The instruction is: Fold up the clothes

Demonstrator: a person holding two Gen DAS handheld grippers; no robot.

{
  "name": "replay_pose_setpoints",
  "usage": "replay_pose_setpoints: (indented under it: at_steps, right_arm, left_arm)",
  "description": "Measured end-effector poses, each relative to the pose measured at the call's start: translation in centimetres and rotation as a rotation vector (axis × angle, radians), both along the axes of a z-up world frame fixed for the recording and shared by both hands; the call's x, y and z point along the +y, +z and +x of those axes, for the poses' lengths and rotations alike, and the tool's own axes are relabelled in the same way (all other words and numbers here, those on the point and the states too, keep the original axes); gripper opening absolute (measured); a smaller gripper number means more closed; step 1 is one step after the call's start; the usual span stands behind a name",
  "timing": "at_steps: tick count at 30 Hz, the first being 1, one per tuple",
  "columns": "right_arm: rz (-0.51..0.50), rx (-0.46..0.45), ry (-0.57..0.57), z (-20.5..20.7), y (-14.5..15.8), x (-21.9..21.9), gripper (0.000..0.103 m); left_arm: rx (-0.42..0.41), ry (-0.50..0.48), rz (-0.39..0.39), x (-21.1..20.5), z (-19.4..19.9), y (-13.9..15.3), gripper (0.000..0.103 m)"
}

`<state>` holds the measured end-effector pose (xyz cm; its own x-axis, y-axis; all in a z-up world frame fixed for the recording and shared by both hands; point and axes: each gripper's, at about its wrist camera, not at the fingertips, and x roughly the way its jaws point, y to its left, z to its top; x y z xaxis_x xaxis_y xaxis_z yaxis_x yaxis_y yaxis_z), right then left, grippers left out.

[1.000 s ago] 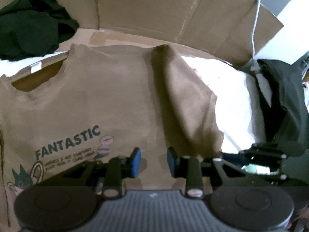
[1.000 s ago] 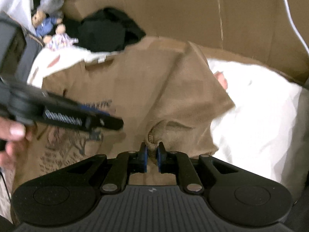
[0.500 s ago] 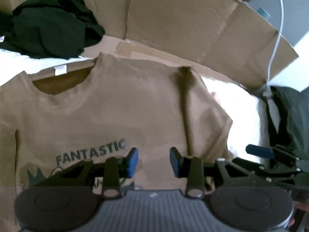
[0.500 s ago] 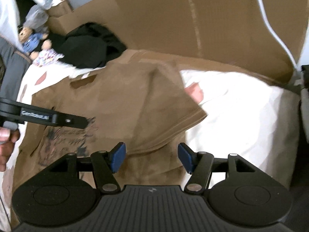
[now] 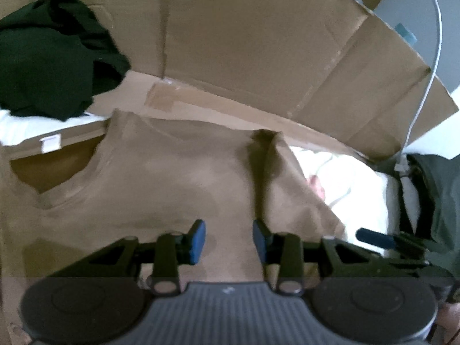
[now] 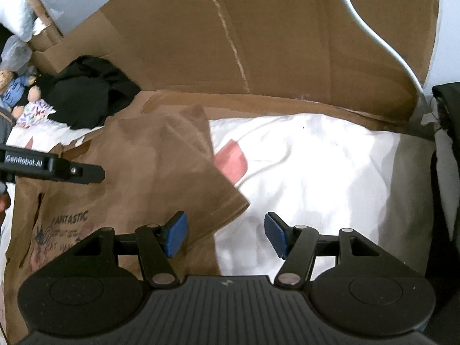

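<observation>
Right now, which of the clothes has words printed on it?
The brown T-shirt, lying flat, with FANTASTIC printed across its front. The dark garment bunched up behind it shows no print.

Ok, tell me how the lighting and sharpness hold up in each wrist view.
Left wrist view: motion-blurred and dim, the brown T-shirt soft-edged, a dark shadow along its folded sleeve, fisheye bending the cardboard. Right wrist view: sharper, but the white sheet is blown out by glare, while the shirt's print stays readable.
</observation>
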<state>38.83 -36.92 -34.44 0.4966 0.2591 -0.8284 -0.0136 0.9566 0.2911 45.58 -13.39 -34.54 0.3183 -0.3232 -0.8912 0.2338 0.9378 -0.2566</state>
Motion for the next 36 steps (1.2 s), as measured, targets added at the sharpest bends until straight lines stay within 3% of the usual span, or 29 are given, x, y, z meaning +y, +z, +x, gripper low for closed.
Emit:
replay_pose_setpoints:
  at_steps: [4, 7, 8, 9, 14, 26, 36]
  right_arm:
    - [0.011, 0.0, 0.022, 1.1, -1.2, 0.2, 0.063]
    - [0.035, 0.016, 0.017, 1.8, -2.1, 0.1, 0.054]
    - [0.04, 0.018, 0.017, 2.0, -2.2, 0.1, 0.042]
    - [0.058, 0.016, 0.028, 2.1, -2.2, 0.2, 0.025]
    - [0.148, -0.012, 0.087, 2.3, -1.0, 0.7, 0.01]
    - [0.248, -0.046, 0.195, 3.7, 1.3, 6.4, 0.01]
    - [0.239, -0.047, 0.284, 4.5, 1.6, 13.8, 0.013]
  left_arm:
    - [-0.005, -0.027, 0.015, -0.7, 0.2, -0.5, 0.041]
    - [-0.006, -0.044, 0.027, -0.5, 0.4, -0.5, 0.043]
    - [-0.008, -0.049, 0.032, -0.5, 0.5, -0.4, 0.044]
    - [-0.009, -0.054, 0.036, -0.4, 0.5, -0.4, 0.044]
    - [-0.012, -0.037, 0.059, 1.0, 1.1, -0.2, 0.044]
    - [-0.001, 0.034, 0.068, 5.4, 0.7, 0.6, 0.049]
    - [0.004, 0.101, 0.043, 10.3, -0.5, 0.4, 0.051]
